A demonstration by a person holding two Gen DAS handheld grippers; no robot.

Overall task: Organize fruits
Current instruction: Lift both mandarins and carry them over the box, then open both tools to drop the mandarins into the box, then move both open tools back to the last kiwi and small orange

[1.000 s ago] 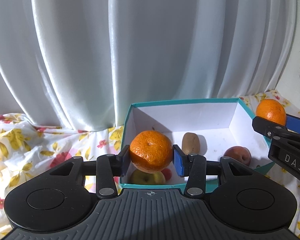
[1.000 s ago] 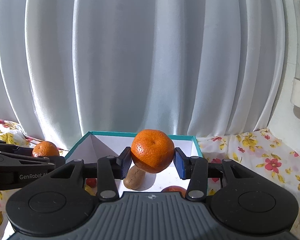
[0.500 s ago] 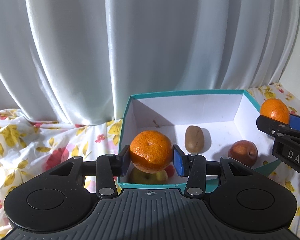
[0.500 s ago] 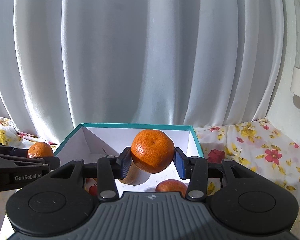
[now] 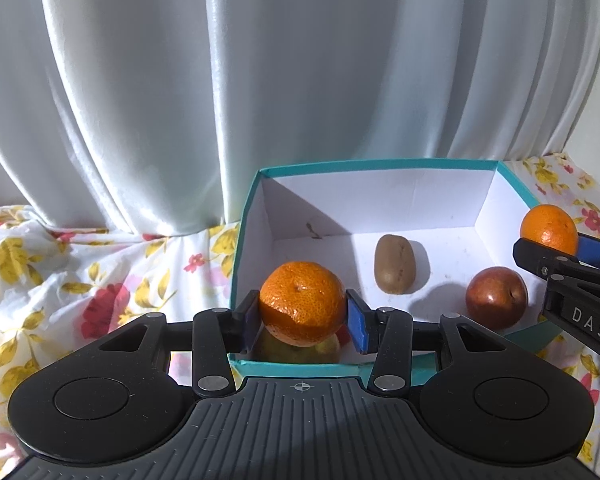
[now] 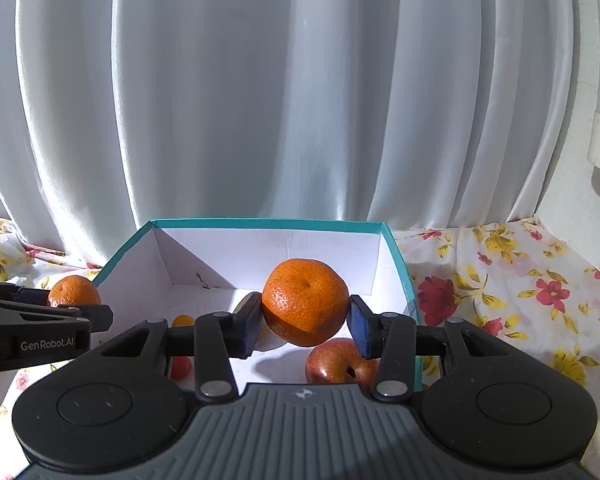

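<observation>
My left gripper [image 5: 302,314] is shut on an orange mandarin [image 5: 302,302], held over the near left corner of a teal box [image 5: 372,164] with a white inside. My right gripper [image 6: 305,322] is shut on a second mandarin [image 6: 305,300], held over the near right part of the same box [image 6: 268,224]. In the box lie a brown kiwi [image 5: 394,264], a red apple [image 5: 496,298] and a yellow-green fruit [image 5: 300,350] under the left mandarin. The right view also shows the red apple [image 6: 338,364] and small red and orange fruits [image 6: 180,366].
The box stands on a floral cloth [image 5: 80,280] in front of a white curtain [image 5: 300,60]. In the left view the right gripper with its mandarin [image 5: 549,229] is at the right edge. In the right view the left gripper's mandarin [image 6: 74,290] is at the left.
Both grippers have moved forward and down toward the box with their mandarins still held. The box looks larger and its inside shows more.
</observation>
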